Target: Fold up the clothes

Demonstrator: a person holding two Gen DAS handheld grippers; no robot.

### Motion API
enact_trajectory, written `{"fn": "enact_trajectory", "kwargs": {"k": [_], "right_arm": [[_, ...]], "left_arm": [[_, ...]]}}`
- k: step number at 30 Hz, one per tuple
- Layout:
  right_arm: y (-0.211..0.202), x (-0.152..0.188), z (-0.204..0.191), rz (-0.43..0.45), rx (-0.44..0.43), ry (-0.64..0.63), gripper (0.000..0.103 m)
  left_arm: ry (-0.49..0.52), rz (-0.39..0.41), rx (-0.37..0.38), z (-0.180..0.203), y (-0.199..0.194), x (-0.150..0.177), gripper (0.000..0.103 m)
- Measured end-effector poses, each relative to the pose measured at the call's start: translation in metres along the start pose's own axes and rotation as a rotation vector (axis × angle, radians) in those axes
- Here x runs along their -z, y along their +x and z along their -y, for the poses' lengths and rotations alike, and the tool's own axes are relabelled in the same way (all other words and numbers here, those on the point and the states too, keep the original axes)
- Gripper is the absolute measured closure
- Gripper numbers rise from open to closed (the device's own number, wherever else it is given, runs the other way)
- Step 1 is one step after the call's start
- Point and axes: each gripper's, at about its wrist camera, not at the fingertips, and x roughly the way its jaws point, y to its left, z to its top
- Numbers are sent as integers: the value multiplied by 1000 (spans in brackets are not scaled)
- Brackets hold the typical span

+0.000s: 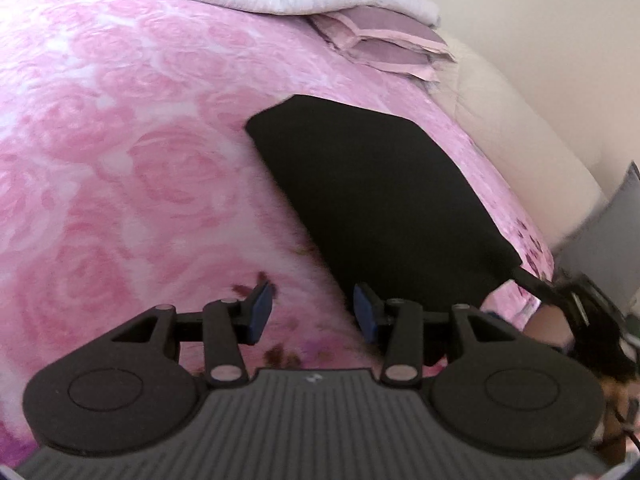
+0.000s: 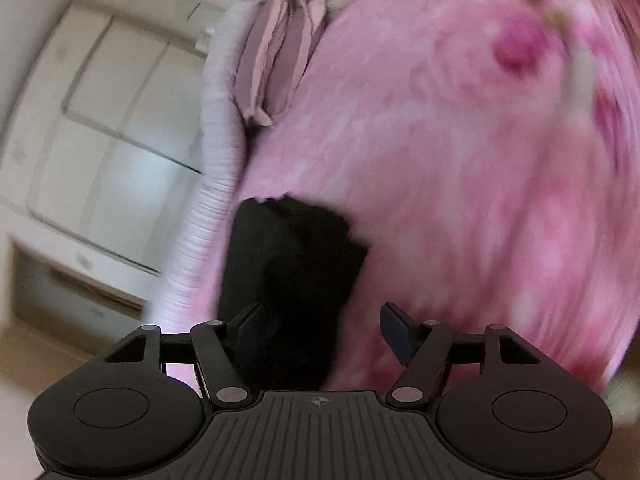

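While both the left gripper [image 1: 314, 312] and right gripper [image 2: 320, 336] gape empty, the folded black garment [image 1: 372, 200] lies near the pink bedspread's [image 1: 120, 160] edge.

Right gripper [image 2: 320, 334] gapes over black garment [image 2: 292, 264] on pink blanket [image 2: 460, 200].

Both wrist views close above bed [image 1: 120, 120], sharing garment [image 1: 372, 200]

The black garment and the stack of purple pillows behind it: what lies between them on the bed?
Only bare pink rose blanket lies between the black garment and the purple pillows. The left wrist view shows this clearly.
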Motion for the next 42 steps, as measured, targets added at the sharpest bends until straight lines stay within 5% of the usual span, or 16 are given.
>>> {"fn": "enact_trajectory", "kwargs": {"k": [4,7,8,9,14,19,22,23,24,27,32,37,38,39,42], "right_arm": [[24,13,-2,-94,-30,54,35],[48,19,-11,-60,11,2,36],[56,17,-15,-56,48,-7,50],[60,15,-18,-57,75,-18,80],[50,-13,-27,-143,60,-142,89],[47,-86,-32,-172,107,-404,89],[47,-130,-18,-178,120,-405,85],[46,-140,-14,-170,126,-392,76],[42,-141,-11,-136,139,-376,60],[22,-131,-8,-26,145,-340,49],[-21,-73,13,26,66,-138,42],[-7,-39,17,-6,76,-90,42],[-3,-39,16,2,84,-105,50],[0,-42,16,14,95,-114,79],[0,-57,11,5,109,-120,90]], "left_arm": [[-15,0,-12,-5,-3,3,63],[-16,-3,-18,-7,-7,5,63],[-17,-3,-21,-8,-8,5,63],[-19,-3,-25,-8,-9,6,63],[-7,10,-43,-9,-15,-1,63],[-14,-10,10,0,-1,-5,63],[-24,-27,56,7,11,-6,62],[-39,-32,81,9,17,-7,62],[-65,-38,112,10,23,-7,61],[-165,-40,180,10,40,-8,59],[-298,-16,221,3,61,-14,56],[-351,-7,223,2,79,-17,55],[-336,-4,221,4,81,-18,57],[-321,-1,220,6,83,-19,66],[-183,5,218,23,80,-21,85]]}}
